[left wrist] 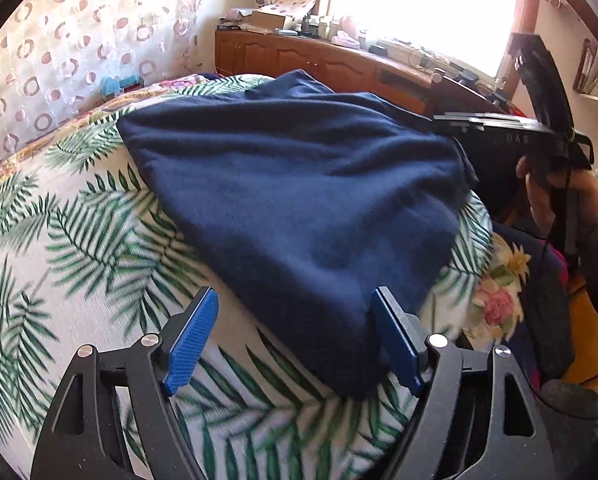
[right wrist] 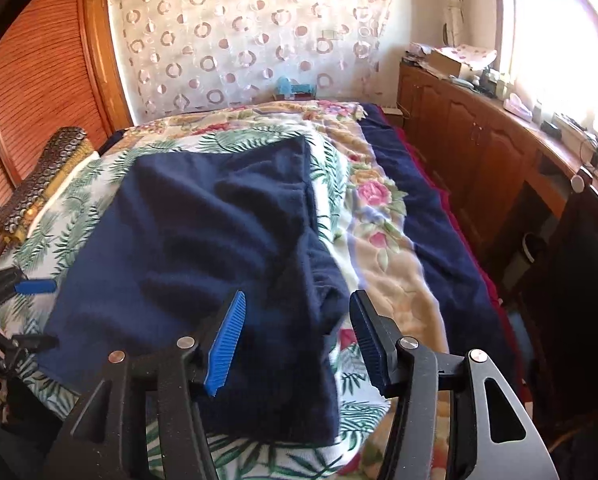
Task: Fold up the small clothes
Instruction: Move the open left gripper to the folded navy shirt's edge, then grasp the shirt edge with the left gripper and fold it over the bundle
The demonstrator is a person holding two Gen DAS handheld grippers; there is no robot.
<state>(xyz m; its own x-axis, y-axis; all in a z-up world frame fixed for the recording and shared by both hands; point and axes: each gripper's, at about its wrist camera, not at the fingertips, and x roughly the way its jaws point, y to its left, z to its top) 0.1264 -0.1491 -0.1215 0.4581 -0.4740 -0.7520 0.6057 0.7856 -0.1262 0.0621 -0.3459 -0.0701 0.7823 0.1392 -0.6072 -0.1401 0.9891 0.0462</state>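
Bedding fills most of both views: my bed (right wrist: 379, 240) wears a floral blanket, and over it lies a white palm-leaf sheet (left wrist: 79, 280) that takes up the lower left of the left wrist view. On that sheet rests the navy garment (left wrist: 299, 208), a soft, rumpled fleece piece lying across the centre of both frames, with one corner reaching toward the lower middle of each. A wooden cabinet (right wrist: 459, 152) runs along the right side of the right wrist view under the bright window, its top crowded with small items too blurred to name. A circle-patterned curtain (right wrist: 239, 40) hangs at the top centre behind the bed. My left claw (left wrist: 295, 340) sits at the bottom of its view with its blue pads spread apart, the garment's near corner lying between them, gripped by neither. My right claw (right wrist: 295, 344) is likewise spread wide over the garment's right edge, holding nothing; in the left wrist view it appears at the right edge, blurred.
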